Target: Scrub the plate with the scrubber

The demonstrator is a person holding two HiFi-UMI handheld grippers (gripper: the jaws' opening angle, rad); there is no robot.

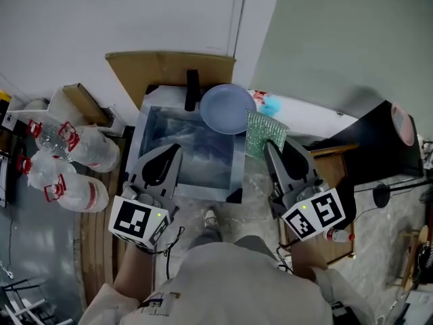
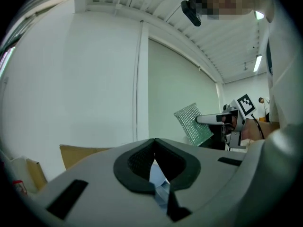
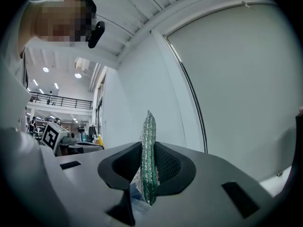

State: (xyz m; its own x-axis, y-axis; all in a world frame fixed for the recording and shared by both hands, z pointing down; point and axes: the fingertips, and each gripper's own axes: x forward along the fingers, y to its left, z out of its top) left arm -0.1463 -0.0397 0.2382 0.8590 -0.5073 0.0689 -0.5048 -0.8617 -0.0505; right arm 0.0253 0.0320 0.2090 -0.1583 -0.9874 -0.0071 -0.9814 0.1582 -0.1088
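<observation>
A round pale-blue plate (image 1: 226, 108) rests at the far rim of the steel sink (image 1: 157, 124), beside the black faucet (image 1: 192, 90). My right gripper (image 1: 269, 145) is shut on a green sparkly scrubber (image 1: 264, 134), which sticks up from its tips just right of the plate, not touching it. In the right gripper view the scrubber (image 3: 148, 160) stands edge-on between the pads. My left gripper (image 1: 175, 149) hovers over the sink's near left part, shut and holding nothing. In the left gripper view its jaws (image 2: 154, 140) meet, with the scrubber (image 2: 193, 123) off to the right.
Several clear plastic bottles with red caps (image 1: 74, 161) lie left of the sink. A cardboard sheet (image 1: 169, 66) leans on the wall behind it. A black box (image 1: 379, 141) and a wooden stand (image 1: 335, 154) are at the right. A person's shoe (image 1: 211, 217) shows below.
</observation>
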